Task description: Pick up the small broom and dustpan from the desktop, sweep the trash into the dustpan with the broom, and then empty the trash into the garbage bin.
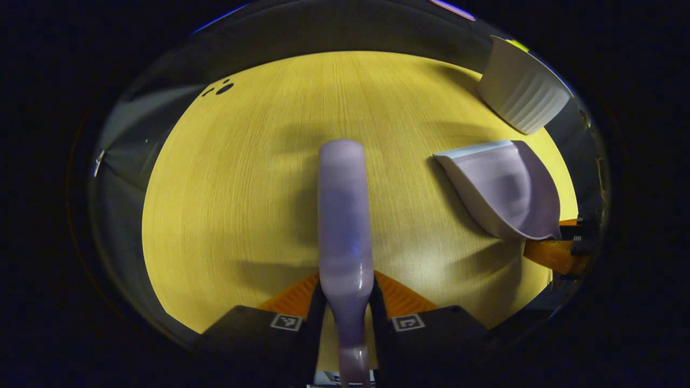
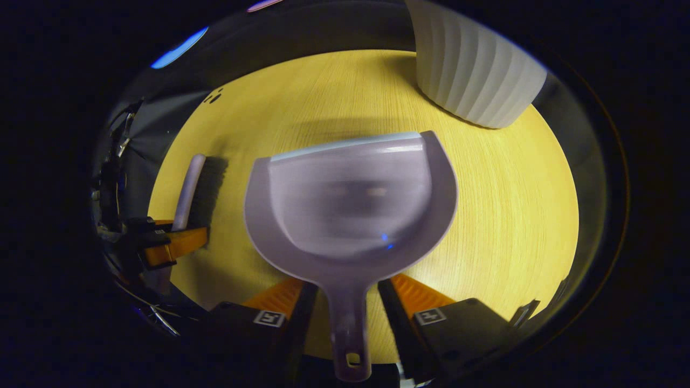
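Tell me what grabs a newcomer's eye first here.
The pale dustpan stands out, centre of the right gripper view, its handle between the right gripper fingers. The broom runs up the middle of the left gripper view. A ribbed white bin stands beyond on the yellow desktop.

No readable words, brand names or numbers are showing anywhere in either view. The only signs appearing are small square black-and-white coded markers: two are sitting on the left claw (image 1: 346,302), one on each finger (image 1: 286,321) beside the broom (image 1: 345,215) handle, and two more are sitting on the right claw (image 2: 347,307) on either side of the dustpan (image 2: 350,205) handle. Their patterns are carrying no legible characters.
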Available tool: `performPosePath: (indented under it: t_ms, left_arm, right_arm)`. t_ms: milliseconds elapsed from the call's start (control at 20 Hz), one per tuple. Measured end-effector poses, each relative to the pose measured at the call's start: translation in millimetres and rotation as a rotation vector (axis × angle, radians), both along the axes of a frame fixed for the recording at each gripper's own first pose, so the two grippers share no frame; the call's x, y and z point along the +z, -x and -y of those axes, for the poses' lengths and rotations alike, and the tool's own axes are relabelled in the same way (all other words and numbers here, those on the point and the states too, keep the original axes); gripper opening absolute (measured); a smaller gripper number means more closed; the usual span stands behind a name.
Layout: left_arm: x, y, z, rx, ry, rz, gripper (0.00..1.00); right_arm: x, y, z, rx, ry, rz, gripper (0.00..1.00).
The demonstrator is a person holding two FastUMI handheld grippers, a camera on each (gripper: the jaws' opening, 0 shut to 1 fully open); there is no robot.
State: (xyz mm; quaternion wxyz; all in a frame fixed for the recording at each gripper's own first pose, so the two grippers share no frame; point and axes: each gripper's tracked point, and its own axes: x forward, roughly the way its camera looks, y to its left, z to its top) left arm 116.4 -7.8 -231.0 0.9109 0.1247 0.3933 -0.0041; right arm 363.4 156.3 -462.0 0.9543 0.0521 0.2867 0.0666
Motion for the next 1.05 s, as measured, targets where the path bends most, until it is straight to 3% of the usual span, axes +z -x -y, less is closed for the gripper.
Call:
performPosePath:
  t_ms: [50,100,150,300,550,800,1050]
  left_arm:
    - [6,1,1,-0.013,-0.004,0.017,0.65]
    - [15,3,3,-0.02,-0.011,0.039,0.83]
    - [23,6,3,-0.025,-0.019,0.074,1.0]
    - [65,17,14,-0.062,-0.013,0.243,0.95]
    - [140,75,65,-0.208,0.123,0.514,0.96]
    - [205,145,85,-0.278,0.11,0.846,0.96]
    - [223,189,95,-0.288,0.1,0.977,0.96]
  right_arm:
    - [3,1,3,-0.008,-0.001,0.018,0.85]
    - [6,5,3,-0.02,-0.004,0.037,0.99]
    - [12,11,5,-0.034,-0.012,0.067,1.0]
    - [42,31,15,-0.085,0.01,0.216,1.0]
    - [107,83,33,-0.131,0.046,0.459,0.99]
    - [153,136,38,-0.128,0.116,0.639,1.0]
    - [193,193,39,-0.114,0.107,0.781,1.0]
